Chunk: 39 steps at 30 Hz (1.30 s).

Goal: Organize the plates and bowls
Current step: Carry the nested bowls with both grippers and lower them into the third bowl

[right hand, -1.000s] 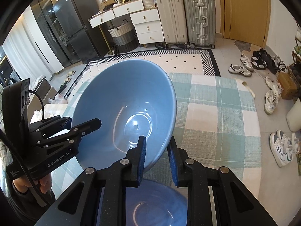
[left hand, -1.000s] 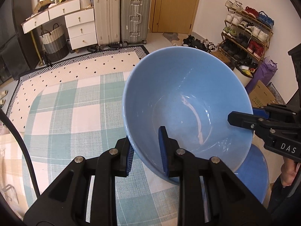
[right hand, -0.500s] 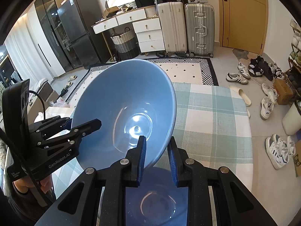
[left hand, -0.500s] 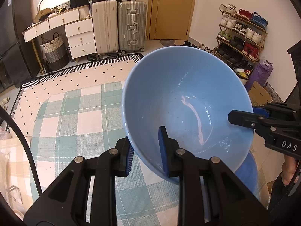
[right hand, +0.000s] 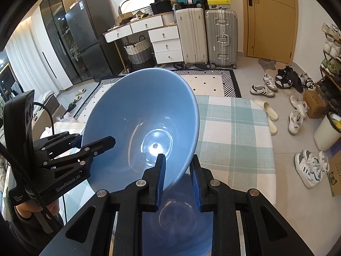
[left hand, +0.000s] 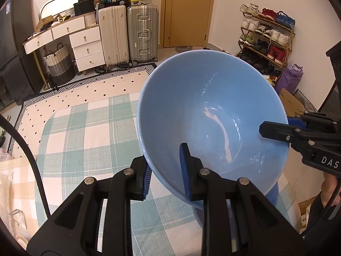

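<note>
Both tongs pinch one blue bowl (left hand: pixel 213 115) by opposite sides of its rim: the left tongs (left hand: pixel 165 170) at the 6 o'clock edge in the left wrist view, the right tongs (right hand: pixel 177 176) likewise in the right wrist view. The bowl hangs tilted above a second blue dish (right hand: pixel 181 217) on the checked bench (right hand: pixel 234 132). To nest it well, I would level the rim first, centre it over the dish, lower evenly, then release both grips together.
</note>
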### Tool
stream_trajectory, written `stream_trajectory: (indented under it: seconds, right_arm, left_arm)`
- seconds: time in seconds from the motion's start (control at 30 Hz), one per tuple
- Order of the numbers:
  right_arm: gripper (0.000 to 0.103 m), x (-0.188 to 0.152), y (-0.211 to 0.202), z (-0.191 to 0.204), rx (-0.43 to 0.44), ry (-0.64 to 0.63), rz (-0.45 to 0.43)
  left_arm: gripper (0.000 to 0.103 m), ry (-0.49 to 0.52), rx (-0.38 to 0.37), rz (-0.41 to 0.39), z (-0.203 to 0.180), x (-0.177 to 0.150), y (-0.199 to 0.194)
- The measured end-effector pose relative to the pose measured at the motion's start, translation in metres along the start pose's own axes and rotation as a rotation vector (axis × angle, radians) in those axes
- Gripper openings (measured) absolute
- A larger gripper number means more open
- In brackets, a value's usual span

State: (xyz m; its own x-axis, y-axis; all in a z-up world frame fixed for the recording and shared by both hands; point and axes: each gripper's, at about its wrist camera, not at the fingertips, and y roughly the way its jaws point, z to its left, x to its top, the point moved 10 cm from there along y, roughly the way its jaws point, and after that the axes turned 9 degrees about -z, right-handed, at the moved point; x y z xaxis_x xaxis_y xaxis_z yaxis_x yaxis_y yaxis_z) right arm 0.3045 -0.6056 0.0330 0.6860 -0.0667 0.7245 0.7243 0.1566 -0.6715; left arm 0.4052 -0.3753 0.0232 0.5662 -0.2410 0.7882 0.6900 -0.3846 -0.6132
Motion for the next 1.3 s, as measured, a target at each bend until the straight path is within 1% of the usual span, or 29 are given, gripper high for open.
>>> stream_trajectory:
  seconds: [0.27,0.73,1.13,1.3]
  right_arm:
    - [0.023,-0.014,-0.026,-0.001,-0.016,0.015,-0.01]
    - [0.023,-0.043,-0.055,0.0,-0.035,0.04,-0.014]
    - [0.023,-0.063,-0.063,-0.006,-0.046,0.067,0.002]
    - [0.023,-0.072,-0.062,-0.009,-0.047,0.081,0.016]
  left_arm:
    - [0.021,0.006,-0.024,0.001,-0.024,-0.008,-0.025]
    - [0.021,0.046,-0.038,0.019,-0.061,-0.04,-0.059]
    - [0.021,0.064,-0.049,0.055,-0.082,-0.063,-0.059]
    - [0.021,0.07,-0.05,0.069,-0.082,-0.068,-0.053]
